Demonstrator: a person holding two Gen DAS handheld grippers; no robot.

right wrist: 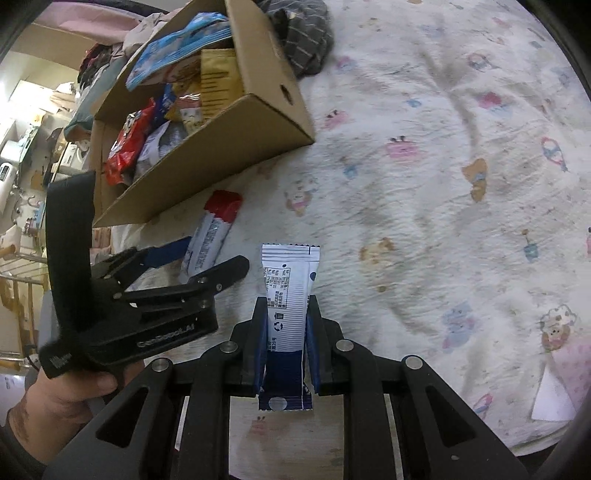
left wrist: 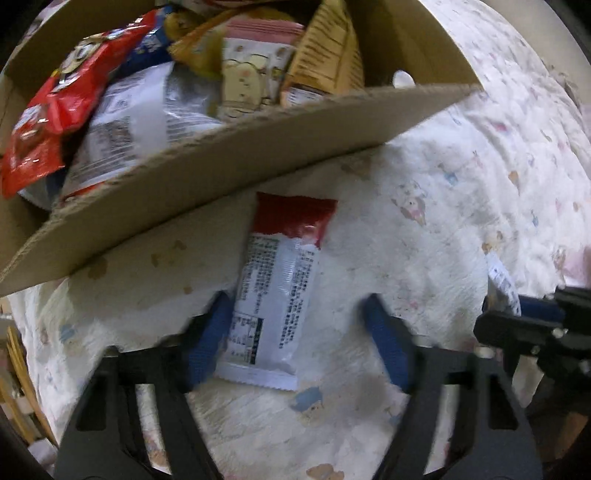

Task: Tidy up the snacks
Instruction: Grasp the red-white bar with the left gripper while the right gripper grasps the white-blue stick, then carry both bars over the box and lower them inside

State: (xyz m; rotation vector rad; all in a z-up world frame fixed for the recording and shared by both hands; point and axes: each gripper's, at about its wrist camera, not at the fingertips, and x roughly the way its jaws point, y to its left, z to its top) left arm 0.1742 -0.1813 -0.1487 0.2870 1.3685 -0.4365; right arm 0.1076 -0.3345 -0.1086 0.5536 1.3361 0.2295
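A red-and-white snack bar (left wrist: 282,291) lies flat on the patterned bedsheet just in front of a cardboard box (left wrist: 221,177) full of snack packets. My left gripper (left wrist: 295,332) is open, its blue pads either side of the bar's near half. In the right wrist view the same bar (right wrist: 212,236) lies by the box (right wrist: 221,147), with the left gripper (right wrist: 192,258) around it. My right gripper (right wrist: 286,314) is shut on a blue-and-white snack packet (right wrist: 288,295), held upright above the sheet. The right gripper also shows in the left wrist view (left wrist: 517,314).
The box holds several packets, among them a red one (left wrist: 62,96) and a yellow one (left wrist: 325,55). A dark striped cloth (right wrist: 303,33) lies behind the box. A white paper (right wrist: 552,400) lies at the sheet's right edge. Shelves and clutter stand far left.
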